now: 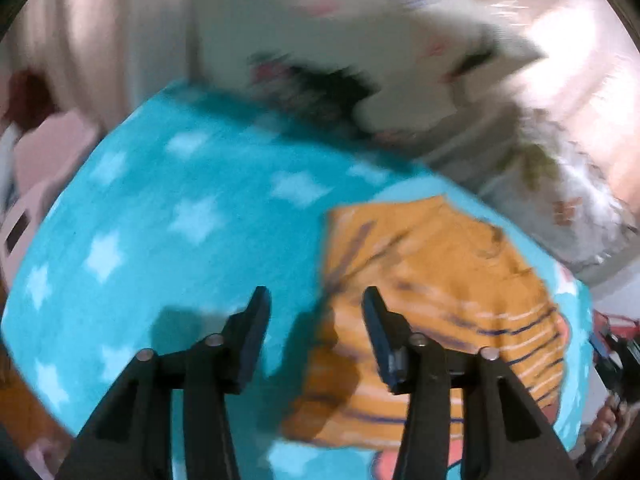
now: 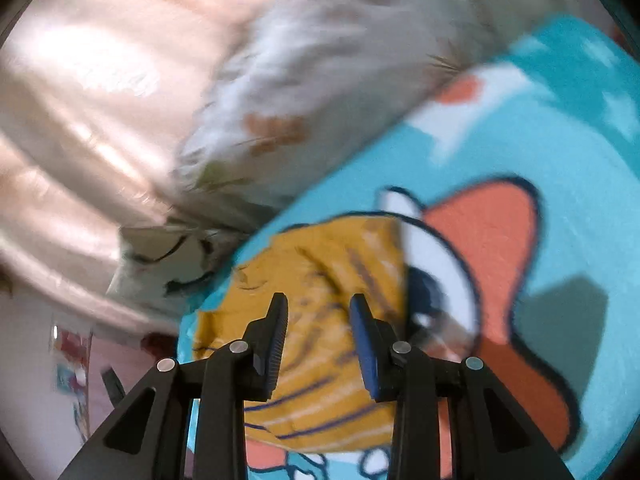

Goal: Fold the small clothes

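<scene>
Mustard garment (image 1: 440, 280), navy-and-white stripes; turquoise blanket (image 1: 180, 208), white stars.

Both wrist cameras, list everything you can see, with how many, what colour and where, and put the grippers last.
striped garment: one, mustard yellow with dark and pale stripes, lying crumpled on the blanket, below and ahead of both grippers.
blanket: one, turquoise with pale stars and an orange and white cartoon print, spread under the garment.
pillow: one, white with a faint floral print, beside the blanket's far edge.
patterned white bedding: one piece, white with dark and pink marks, beyond the blanket in the left view; blurred.
curtain: pinkish beige, in the background.
left gripper: one, black, open, empty, above the garment's edge.
right gripper: one, black with blue pads, open, empty, over the garment.
</scene>
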The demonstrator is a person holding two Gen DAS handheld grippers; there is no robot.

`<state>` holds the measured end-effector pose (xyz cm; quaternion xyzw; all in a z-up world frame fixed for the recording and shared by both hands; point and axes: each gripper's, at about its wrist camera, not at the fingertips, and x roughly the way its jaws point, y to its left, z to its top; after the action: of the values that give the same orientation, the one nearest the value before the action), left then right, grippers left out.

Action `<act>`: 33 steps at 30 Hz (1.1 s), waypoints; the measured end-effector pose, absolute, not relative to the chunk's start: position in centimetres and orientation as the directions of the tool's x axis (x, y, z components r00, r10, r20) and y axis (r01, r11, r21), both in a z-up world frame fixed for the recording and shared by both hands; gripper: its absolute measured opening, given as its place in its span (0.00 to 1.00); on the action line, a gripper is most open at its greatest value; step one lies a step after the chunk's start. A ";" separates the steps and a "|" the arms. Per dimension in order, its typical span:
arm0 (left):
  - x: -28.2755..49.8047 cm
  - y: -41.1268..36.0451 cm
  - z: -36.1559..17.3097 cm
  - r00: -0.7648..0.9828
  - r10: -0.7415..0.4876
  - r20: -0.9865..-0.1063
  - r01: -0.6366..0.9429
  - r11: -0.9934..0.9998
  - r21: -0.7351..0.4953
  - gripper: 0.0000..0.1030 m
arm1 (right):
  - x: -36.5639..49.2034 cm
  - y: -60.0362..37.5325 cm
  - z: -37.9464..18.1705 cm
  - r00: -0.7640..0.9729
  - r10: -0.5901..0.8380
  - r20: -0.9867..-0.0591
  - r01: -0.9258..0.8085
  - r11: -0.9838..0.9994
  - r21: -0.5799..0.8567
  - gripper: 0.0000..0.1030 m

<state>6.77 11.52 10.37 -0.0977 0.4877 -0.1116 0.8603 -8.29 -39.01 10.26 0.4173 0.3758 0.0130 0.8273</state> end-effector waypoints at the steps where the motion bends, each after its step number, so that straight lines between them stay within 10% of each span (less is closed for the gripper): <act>1: 7.3 9.8 10.5 0.490 -0.332 -0.806 0.153 0.943 -0.296 0.62 | -7.2 -38.0 10.6 0.705 0.352 -0.616 0.265 0.675 0.689 0.35; 12: 16.6 5.1 2.3 0.350 -0.285 -0.892 0.135 0.958 -0.253 0.62 | 3.7 -31.3 3.1 0.476 0.269 -0.837 0.234 0.879 0.416 0.31; 33: 6.8 9.0 8.1 0.442 -0.195 -0.876 0.004 0.977 -0.215 0.68 | -2.6 -33.4 7.8 0.555 0.178 -0.812 0.291 0.874 0.390 0.47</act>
<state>6.78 9.03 8.09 -0.0908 0.5249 -0.0590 0.8442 -2.57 -33.38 7.79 0.2489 0.4703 -0.0334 0.8461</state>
